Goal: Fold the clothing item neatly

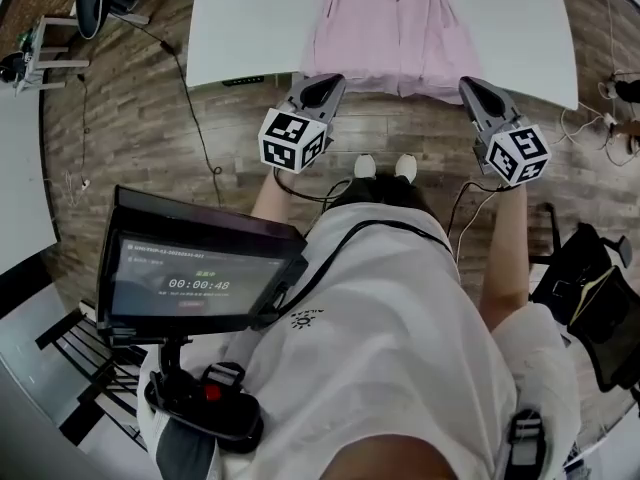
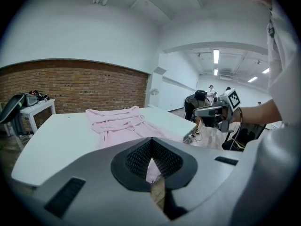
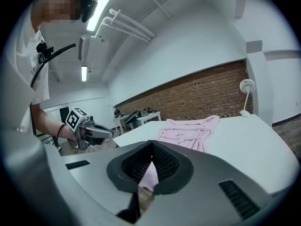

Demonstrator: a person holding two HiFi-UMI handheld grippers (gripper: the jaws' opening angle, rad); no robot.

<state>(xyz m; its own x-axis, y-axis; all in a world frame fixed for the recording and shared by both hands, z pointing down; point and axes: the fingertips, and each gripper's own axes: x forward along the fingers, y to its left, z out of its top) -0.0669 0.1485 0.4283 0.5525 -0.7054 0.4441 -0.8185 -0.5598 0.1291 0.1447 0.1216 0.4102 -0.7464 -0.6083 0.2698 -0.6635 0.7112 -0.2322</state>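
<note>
Left gripper [image 1: 322, 88] and right gripper [image 1: 474, 92] held out ahead of the torso, level with each other, well apart, noses tipped slightly down. Both jaw pairs closed, pad against pad. Left forearm [image 1: 266, 198] and right forearm [image 1: 505, 253] extended forward.

Head camera steeply down; 2 gripper cameras near table [image 2: 56, 140], sharing pink garment [image 2: 117, 124].

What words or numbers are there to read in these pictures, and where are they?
"00:00:48": timer on the black screen.
Smaller lines above and below that timer: too blurred to read.
Print beside the sun-like logo on the white shirt: too small to read.
Nothing else bears readable words.
</note>
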